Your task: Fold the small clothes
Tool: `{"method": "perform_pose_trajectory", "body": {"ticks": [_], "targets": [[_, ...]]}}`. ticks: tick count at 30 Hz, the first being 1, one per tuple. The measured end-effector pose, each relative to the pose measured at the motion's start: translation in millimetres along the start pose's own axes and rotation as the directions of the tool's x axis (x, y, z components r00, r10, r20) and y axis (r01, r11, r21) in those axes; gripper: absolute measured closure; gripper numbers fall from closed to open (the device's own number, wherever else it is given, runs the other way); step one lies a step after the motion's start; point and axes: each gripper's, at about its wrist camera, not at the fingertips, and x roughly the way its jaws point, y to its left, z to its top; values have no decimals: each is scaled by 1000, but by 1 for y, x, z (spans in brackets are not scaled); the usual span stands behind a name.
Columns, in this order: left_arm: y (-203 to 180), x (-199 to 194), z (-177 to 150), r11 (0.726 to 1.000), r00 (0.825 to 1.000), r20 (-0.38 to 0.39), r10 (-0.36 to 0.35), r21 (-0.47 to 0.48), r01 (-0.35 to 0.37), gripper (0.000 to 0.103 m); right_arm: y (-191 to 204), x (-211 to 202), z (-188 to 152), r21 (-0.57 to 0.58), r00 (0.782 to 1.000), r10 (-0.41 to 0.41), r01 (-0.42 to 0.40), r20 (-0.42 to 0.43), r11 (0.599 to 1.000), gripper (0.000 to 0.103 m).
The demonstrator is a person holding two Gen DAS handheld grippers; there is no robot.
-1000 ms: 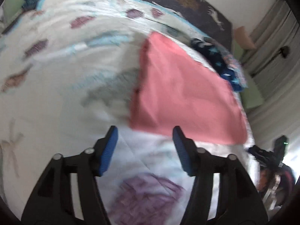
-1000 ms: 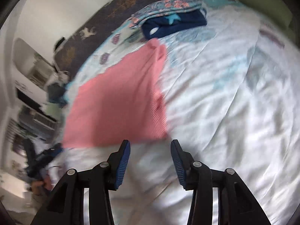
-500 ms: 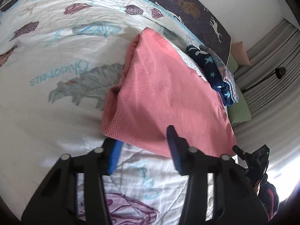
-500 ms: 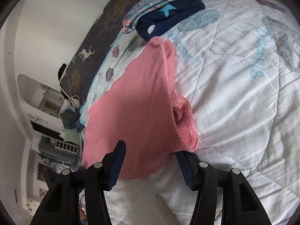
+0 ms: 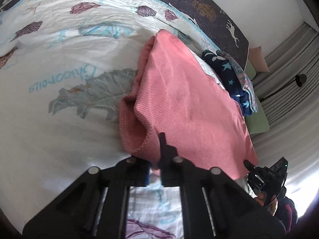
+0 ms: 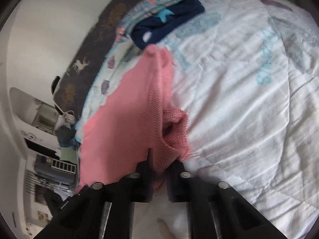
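With the pink garment (image 5: 185, 107) lying on the bed (image 5: 59, 119), the left gripper (image 5: 154, 155) and right gripper (image 6: 159, 163) each clench a near corner; the soft, light knit will likely sag, so corner holds suit.

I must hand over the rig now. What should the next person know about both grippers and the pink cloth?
Left gripper: shut on the near left corner of the pink cloth.
Right gripper: shut on its near right corner.
The cloth lies flat on the white quilt; folded clothes sit at the far end.
Done: both corners gripped.
Left: probably lift the near edge, carry it to the far edge, then release.
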Motion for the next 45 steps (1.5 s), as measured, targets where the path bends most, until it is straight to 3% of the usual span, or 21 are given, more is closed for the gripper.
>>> {"method": "perform_pose_trajectory", "body": {"ticks": [5, 10, 17, 23, 27, 32, 38, 42, 45], "targets": [[-17, -29, 5, 998, 998, 55, -43, 46, 41, 98, 12, -16, -3, -42, 999, -7, 8, 37, 999, 96], [-34, -63, 0, 991, 992, 70, -108, 92, 101, 98, 26, -50, -3, -70, 996, 55, -51, 68, 996, 96], [-37, -93, -44, 986, 995, -10, -102, 135, 102, 98, 17, -95, -23, -101, 999, 29, -25, 45, 995, 96], [-27, -99, -93, 992, 992, -98, -86, 85, 94, 98, -11, -120, -64, -67, 1000, -17, 19, 21, 998, 96], [-24, -110, -113, 994, 990, -117, -82, 67, 91, 98, -31, -130, -83, -32, 999, -38, 38, -1, 999, 97], [-26, -110, -130, 994, 992, -126, -20, 102, 33, 98, -45, -141, -92, -35, 993, -114, 115, 15, 993, 99], [-11, -102, -138, 999, 989, -146, 25, 45, -19, 96, -60, -149, -90, -10, 972, -232, 232, 34, 973, 96], [-14, -106, -133, 994, 989, -111, 98, 57, -93, 87, -62, -166, -73, 37, 979, -181, 178, 93, 983, 93], [-18, -117, -124, 986, 986, -50, 158, 58, -155, 84, -44, -172, -60, -14, 980, -138, 142, 141, 990, 93]]}}
